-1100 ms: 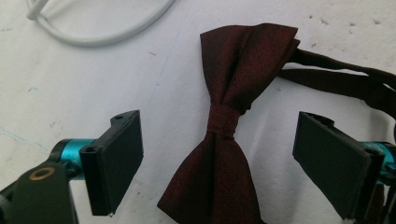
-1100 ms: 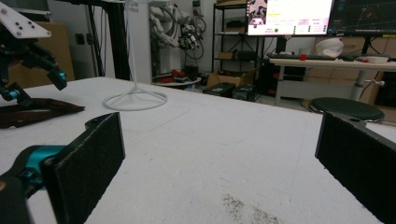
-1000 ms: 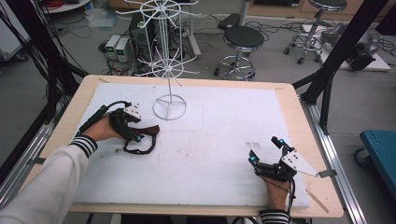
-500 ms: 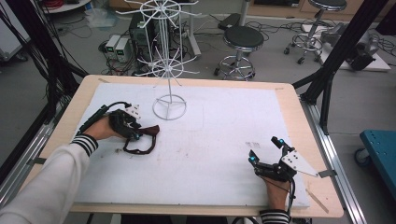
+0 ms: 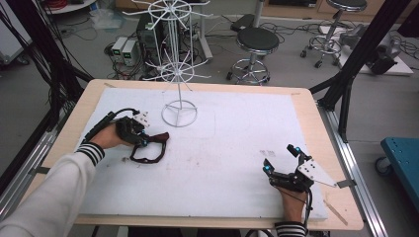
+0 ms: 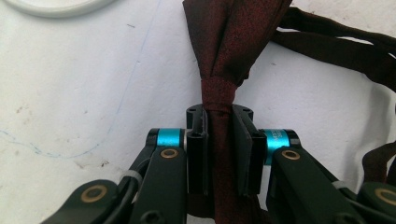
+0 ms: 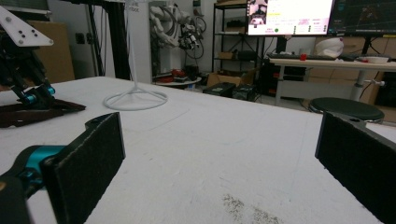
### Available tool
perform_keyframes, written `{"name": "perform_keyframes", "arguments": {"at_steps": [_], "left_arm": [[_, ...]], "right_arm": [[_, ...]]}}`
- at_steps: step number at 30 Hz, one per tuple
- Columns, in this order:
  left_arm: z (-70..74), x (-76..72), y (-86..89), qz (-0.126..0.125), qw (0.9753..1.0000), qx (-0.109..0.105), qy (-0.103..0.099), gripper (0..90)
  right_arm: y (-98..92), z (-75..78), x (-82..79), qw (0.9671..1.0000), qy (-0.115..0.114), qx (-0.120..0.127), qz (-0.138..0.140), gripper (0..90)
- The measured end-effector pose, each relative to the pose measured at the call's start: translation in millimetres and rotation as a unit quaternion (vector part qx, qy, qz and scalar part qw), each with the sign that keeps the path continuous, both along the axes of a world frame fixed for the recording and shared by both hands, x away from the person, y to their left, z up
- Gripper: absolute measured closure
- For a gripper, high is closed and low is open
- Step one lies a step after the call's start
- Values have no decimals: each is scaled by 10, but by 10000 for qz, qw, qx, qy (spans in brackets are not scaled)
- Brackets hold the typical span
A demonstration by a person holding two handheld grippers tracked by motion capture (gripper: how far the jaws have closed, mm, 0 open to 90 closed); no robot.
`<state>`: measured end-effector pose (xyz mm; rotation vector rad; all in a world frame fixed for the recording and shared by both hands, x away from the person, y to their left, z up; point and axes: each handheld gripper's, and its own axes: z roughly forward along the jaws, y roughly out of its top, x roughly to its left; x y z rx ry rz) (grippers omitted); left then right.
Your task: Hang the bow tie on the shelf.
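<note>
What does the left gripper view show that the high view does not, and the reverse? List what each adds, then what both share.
Left gripper view adds: the left tool shut on the dark red bow tie, its jaws pinching the fabric just below the central knot, and the pleats in close detail.

High view adds: the right tool open near the table's right front edge, the full wire rack, the stools and the floor beyond.

Shared: the bow tie and its strap, the white table cover, and the rack's ring base.

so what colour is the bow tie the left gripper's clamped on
Dark red, almost maroon bow tie; clearest in the left gripper view.
</note>
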<state>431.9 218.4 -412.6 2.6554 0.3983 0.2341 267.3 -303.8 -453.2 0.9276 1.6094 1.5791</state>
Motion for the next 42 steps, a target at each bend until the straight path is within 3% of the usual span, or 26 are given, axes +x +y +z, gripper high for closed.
{"name": "perform_keyframes", "arguments": {"at_steps": [4,12,22,23,27,34,40,42], "left_arm": [[26,-5,4,-17,10000,16,-36,770],[186,-87,35,120,9991,-326,-254,771],[410,-195,95,254,9944,-837,-586,771],[428,-199,103,222,9945,-814,-619,771],[517,-247,131,341,9911,-1078,-695,771],[681,-299,195,505,9812,-1635,-887,771],[788,-356,230,476,9768,-1818,-1025,772],[832,-380,229,460,9743,-1925,-1071,772]], "right_arm": [[0,0,0,10000,-2,1,0,7],[-1,0,0,10000,0,-1,-3,7],[0,0,0,10000,-1,2,-2,8],[-1,-1,1,10000,-7,4,-7,7],[-1,-1,1,10000,-2,11,-2,7],[1,0,0,10000,-3,9,-8,8],[0,0,0,10000,0,9,-4,7],[-1,-1,2,10000,-7,1,-7,7]]}}
